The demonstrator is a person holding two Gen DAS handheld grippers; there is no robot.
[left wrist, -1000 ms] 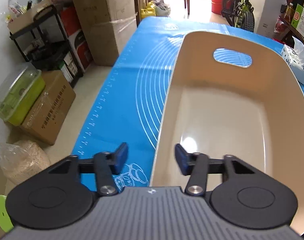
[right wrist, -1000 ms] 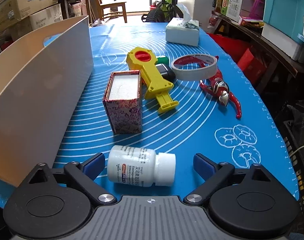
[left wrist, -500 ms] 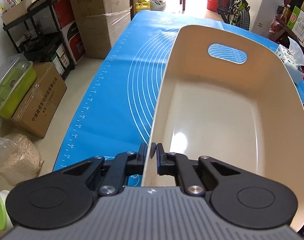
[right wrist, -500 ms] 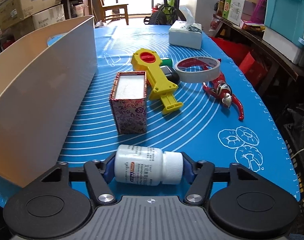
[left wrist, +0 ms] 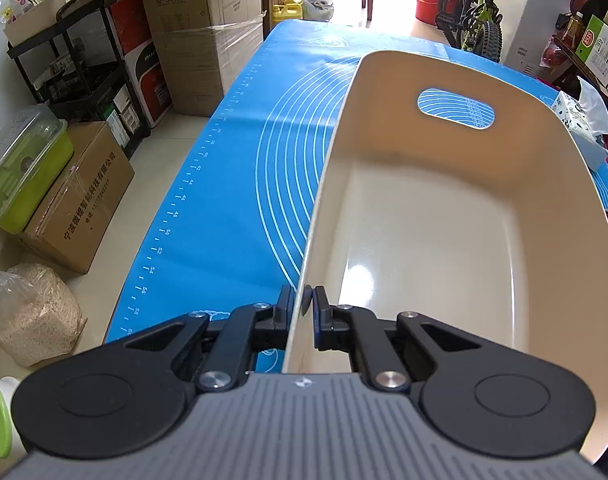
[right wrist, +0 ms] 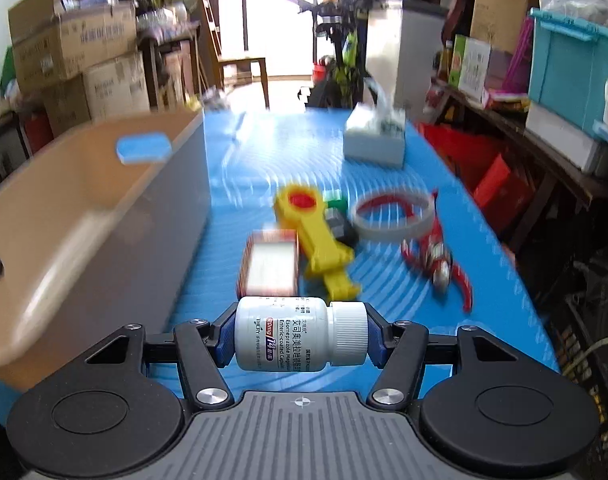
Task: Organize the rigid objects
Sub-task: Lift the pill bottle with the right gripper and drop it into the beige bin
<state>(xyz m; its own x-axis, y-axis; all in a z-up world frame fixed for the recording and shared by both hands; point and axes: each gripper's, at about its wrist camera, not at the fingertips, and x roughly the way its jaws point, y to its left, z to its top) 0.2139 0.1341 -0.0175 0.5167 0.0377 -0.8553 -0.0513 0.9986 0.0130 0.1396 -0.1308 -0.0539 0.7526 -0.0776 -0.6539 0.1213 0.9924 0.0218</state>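
Observation:
A cream plastic bin [left wrist: 552, 208] with a handle slot stands on the blue mat; nothing lies inside it. My left gripper [left wrist: 304, 306] is shut on the bin's near left rim, one pad on each side of the wall. In the right wrist view the same bin [right wrist: 103, 200] is at the left. My right gripper [right wrist: 299, 338] is shut on a white pill bottle [right wrist: 295, 338], held sideways by its base and cap, lifted above the mat. Beyond it lie a patterned box [right wrist: 269, 268], a yellow toy [right wrist: 316, 236], a tape roll [right wrist: 394, 216] and red pruning shears [right wrist: 440, 268].
A tissue box [right wrist: 376, 136] stands at the far end of the mat. Cardboard boxes [left wrist: 199, 28], a black shelf and a green container [left wrist: 19, 176] fill the floor left of the table. Shelves with bins line the right side.
My left gripper closed onto the bin's rim. My right gripper closed on the pill bottle and lifted it off the mat, so the view now looks more level.

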